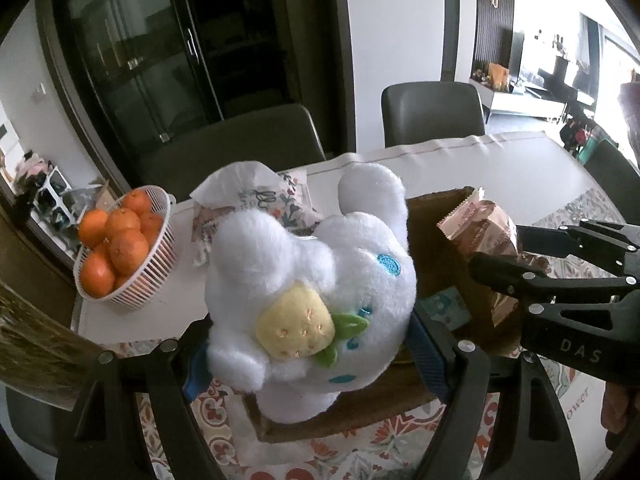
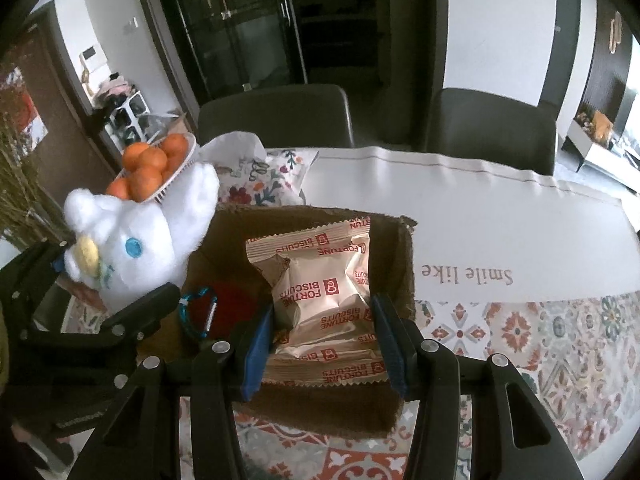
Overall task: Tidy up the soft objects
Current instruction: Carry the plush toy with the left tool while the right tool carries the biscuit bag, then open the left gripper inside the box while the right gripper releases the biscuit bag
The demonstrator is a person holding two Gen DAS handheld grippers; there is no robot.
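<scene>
A white plush toy (image 1: 316, 300) w/ blue eyes & a yellow strawberry patch on its front is gripped by the left gripper (image 1: 312, 356); its blue-padded fingers (image 1: 428, 356) are pressed in on both sides of the toy's lower body. The toy is held up off the surface (image 1: 500, 164), at the left edge of a brown box (image 1: 436, 240), ears pointing away from the camera. In the right wrist view the same toy (image 2: 136, 248) is seen left of the box (image 2: 404, 264), w/ the left gripper (image 2: 112, 312) below it.

A pack of biscuits (image 2: 320, 304), beige wrapper w/ red "FORTUNE BISCUITS" print, is clamped by the right gripper (image 2: 322, 344); the fingers (image 2: 256, 340) are closed onto the pack's two sides. The pack is held inside/over the open top of the box; whether it touches the box floor can't be told. In the left wrist view the pack (image 1: 480, 232) is seen over the box's right part, w/ the right gripper (image 1: 536, 256) coming in from the right.

Inside the box, left of the pack, a blue clip (image 2: 198, 312) & smth dark red are seen.

Behind the toy, a white basket (image 1: 132, 276) of oranges (image 1: 120, 240) is set on the surface, approx. beside a floral cushion (image 1: 280, 196). The surface is covered by a cloth, white w/ a patterned border & the words "Smile like" (image 2: 464, 274). Two dark chairs (image 2: 492, 128) are placed at the far side
</scene>
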